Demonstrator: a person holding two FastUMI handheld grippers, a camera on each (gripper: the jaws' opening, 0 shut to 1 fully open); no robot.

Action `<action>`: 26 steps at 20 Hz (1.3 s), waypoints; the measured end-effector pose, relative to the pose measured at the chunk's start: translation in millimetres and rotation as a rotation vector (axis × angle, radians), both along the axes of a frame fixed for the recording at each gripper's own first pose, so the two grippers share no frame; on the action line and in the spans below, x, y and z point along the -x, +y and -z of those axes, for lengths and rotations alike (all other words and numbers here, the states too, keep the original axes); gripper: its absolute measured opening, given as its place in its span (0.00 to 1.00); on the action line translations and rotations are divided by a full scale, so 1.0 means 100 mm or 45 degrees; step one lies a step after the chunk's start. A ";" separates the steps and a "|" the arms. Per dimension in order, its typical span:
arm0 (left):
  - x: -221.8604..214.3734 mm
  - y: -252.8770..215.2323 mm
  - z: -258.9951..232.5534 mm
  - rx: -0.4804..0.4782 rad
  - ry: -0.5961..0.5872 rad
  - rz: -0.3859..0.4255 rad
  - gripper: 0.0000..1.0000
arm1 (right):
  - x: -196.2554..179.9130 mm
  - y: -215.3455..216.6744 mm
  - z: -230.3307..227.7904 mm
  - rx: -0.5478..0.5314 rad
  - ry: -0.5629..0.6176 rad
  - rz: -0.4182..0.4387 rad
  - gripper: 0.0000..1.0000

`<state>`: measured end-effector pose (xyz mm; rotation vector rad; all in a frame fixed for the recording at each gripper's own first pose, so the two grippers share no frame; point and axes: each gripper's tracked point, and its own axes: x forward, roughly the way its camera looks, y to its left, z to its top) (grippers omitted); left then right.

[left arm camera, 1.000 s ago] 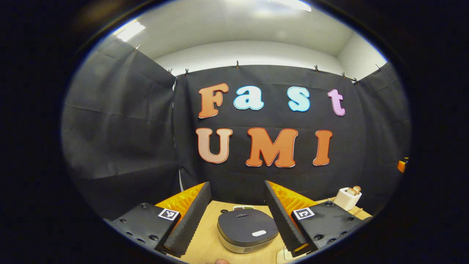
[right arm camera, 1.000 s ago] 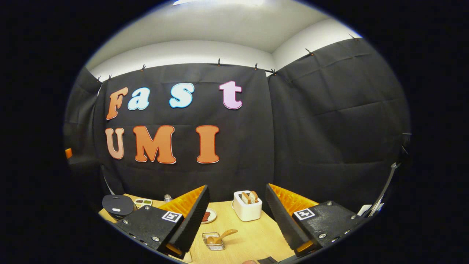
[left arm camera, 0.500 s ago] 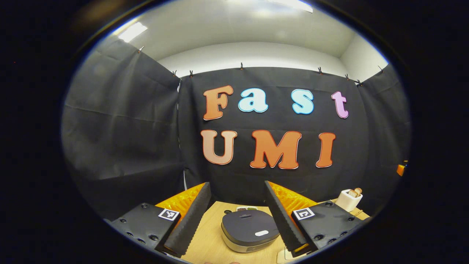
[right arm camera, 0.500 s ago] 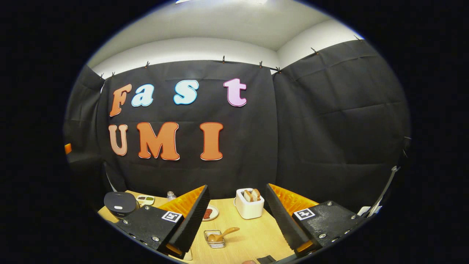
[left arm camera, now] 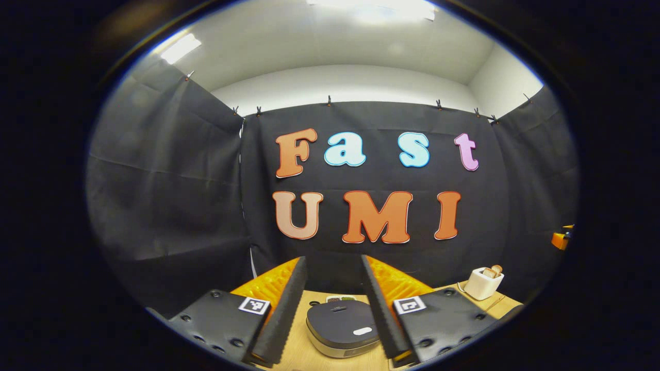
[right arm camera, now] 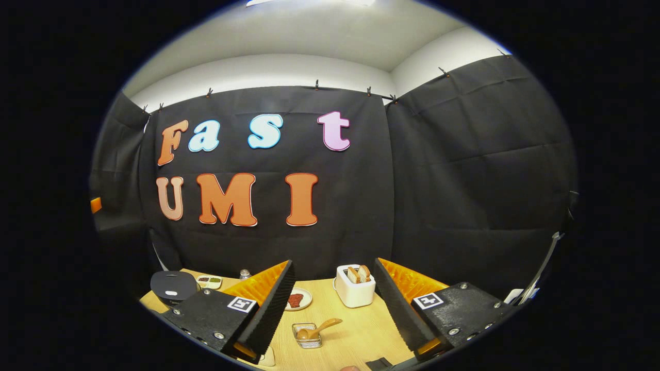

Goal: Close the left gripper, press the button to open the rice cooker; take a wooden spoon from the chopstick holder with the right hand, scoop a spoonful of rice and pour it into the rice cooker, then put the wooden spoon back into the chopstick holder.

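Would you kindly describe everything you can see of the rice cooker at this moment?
The rice cooker is a low, rounded appliance with a dark matte lid, shut, over a paler, metallic-looking base. A small pale oblong button sits near the lid's front edge. It stands upright on the wooden table, framed between the left tongs, which do not touch it. In the right gripper view it sits at the table's far left.

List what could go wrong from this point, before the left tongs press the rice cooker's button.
1. The left tongs are open around the rice cooker, above its lid; pressing now, the fingers might straddle the small white button and miss it.
2. The wooden spoon leans loosely in the low wire holder, so a grab there may tip it.
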<state>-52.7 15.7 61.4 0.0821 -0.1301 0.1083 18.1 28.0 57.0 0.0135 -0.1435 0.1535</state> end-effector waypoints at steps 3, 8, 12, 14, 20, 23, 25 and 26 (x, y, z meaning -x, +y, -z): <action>0.00 -0.09 0.10 0.010 0.057 0.048 0.69 | 0.02 0.00 0.01 -0.004 0.001 -0.006 0.95; -0.05 0.01 0.14 -0.005 0.084 -0.003 0.13 | 0.02 -0.03 0.05 0.007 0.014 0.002 0.95; -0.10 -0.07 0.27 0.011 0.100 0.045 0.05 | 0.02 -0.03 0.06 0.016 0.027 0.003 0.95; -0.14 -0.18 0.35 0.059 0.131 0.118 0.04 | 0.06 0.02 0.07 0.022 0.024 -0.013 0.95; -0.46 -0.36 0.71 0.043 0.242 0.189 0.02 | 0.03 0.05 0.12 0.050 0.027 -0.009 0.95; -0.71 -0.45 0.97 0.033 0.313 0.223 0.04 | -0.01 0.03 0.15 0.056 0.040 0.005 0.95; -0.90 -0.50 1.22 0.043 0.373 0.236 0.04 | -0.03 0.01 0.18 0.053 0.049 0.015 0.95; -0.99 -0.50 1.37 0.034 0.406 0.230 0.04 | -0.04 0.00 0.18 0.050 0.053 0.018 0.95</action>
